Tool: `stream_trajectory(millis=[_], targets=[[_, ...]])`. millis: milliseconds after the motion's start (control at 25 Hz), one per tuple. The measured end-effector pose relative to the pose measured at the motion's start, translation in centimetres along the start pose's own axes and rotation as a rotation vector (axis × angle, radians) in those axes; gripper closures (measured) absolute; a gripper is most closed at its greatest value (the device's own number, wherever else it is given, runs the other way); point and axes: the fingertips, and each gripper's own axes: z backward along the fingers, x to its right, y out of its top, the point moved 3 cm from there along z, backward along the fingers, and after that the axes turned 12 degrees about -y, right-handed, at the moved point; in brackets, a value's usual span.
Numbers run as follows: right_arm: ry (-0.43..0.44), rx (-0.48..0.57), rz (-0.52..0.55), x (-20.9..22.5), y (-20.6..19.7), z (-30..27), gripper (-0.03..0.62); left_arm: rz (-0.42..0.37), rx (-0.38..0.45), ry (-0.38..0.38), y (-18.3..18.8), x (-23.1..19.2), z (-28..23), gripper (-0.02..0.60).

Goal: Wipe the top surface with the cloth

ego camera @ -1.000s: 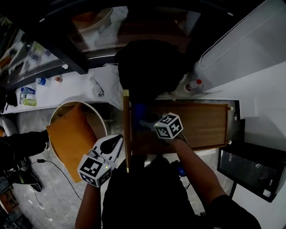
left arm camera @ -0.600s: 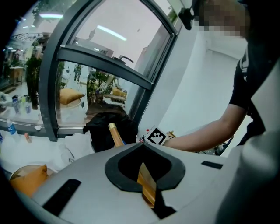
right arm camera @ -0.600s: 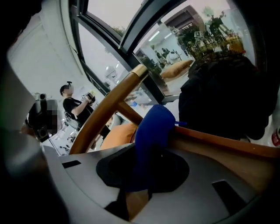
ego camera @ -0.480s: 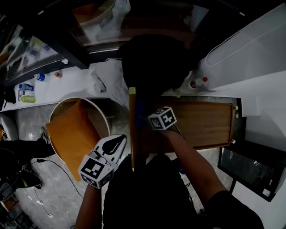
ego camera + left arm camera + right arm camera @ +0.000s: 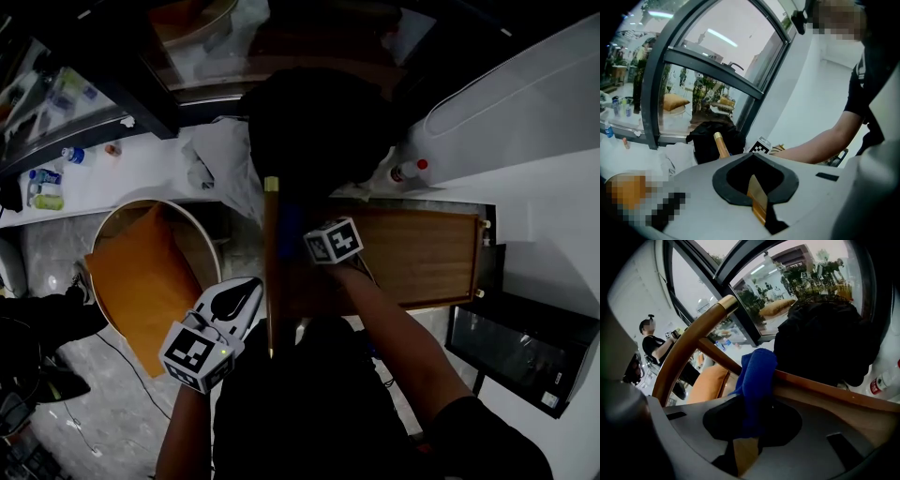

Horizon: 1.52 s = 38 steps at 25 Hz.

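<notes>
Wooden top (image 5: 422, 258): lay below the person, long and bare; the dim head view showed no streak, dust or damp on it
Wooden rail (image 5: 269, 272): crossed the top's left end, with a brass-coloured cap on its far tip
Left gripper (image 5: 242, 298): hung just left of the rail, its tongs pressed together on nothing; the rail showed only through the opening behind their tips
Right gripper (image 5: 750, 425): reached over the top's left end, its tongs pinching the cloth
Cloth (image 5: 757, 373): blue and bunched, standing up out of the right tongs just beside the rail, at the top's edge
Progress: wiping looked to be under way at the left end; judging by where the cloth sat, the long stretch to the right was left to do; how much was already wiped could not be told
Hidden: in the head view the marker cube and arm covered the spot where cloth met wood; the person's body cut off the near edge of the top; everything was dark
</notes>
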Motion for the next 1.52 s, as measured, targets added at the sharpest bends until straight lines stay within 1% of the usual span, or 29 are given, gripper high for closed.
stream_trajectory(millis=[80, 200, 400, 560, 680, 880, 1080, 1320, 1520], targets=[[-0.016, 0.001, 0.024, 0.2, -0.1, 0.1, 0.499, 0.005, 0.011, 0.0, -0.1, 0.1, -0.3, 0.571], [-0.036, 0.001, 0.032, 0.9, -0.4, 0.4, 0.499, 0.013, 0.016, 0.005, -0.4, 0.4, -1.0, 0.571], [-0.031, 0.024, 0.036, 2.5, -0.9, 0.8, 0.499, 0.039, -0.016, -0.005, -0.7, 1.8, -2.1, 0.571], [-0.048, 0.018, 0.054, 4.0, -1.1, 1.6, 0.499, 0.043, -0.023, 0.028, -0.3, 3.0, -3.3, 0.57], [-0.053, 0.019, 0.063, 5.8, -1.6, 2.3, 0.499, 0.035, -0.026, 0.037, 0.1, 4.4, -4.8, 0.57], [-0.075, 0.01, 0.054, 9.2, -3.2, 4.1, 0.499, 0.019, -0.033, 0.019, 0.5, 7.1, -7.4, 0.57], [-0.087, 0.009, 0.01, 12.0, -4.6, 5.8, 0.499, 0.01, -0.055, -0.006, 0.2, 9.3, -9.9, 0.571], [-0.103, 0.037, -0.026, 15.1, -5.9, 7.5, 0.499, 0.001, -0.087, -0.054, 0.0, 11.2, -12.7, 0.57], [-0.114, 0.053, -0.056, 18.1, -7.4, 9.5, 0.499, -0.016, -0.11, -0.07, 0.1, 12.8, -14.8, 0.57]])
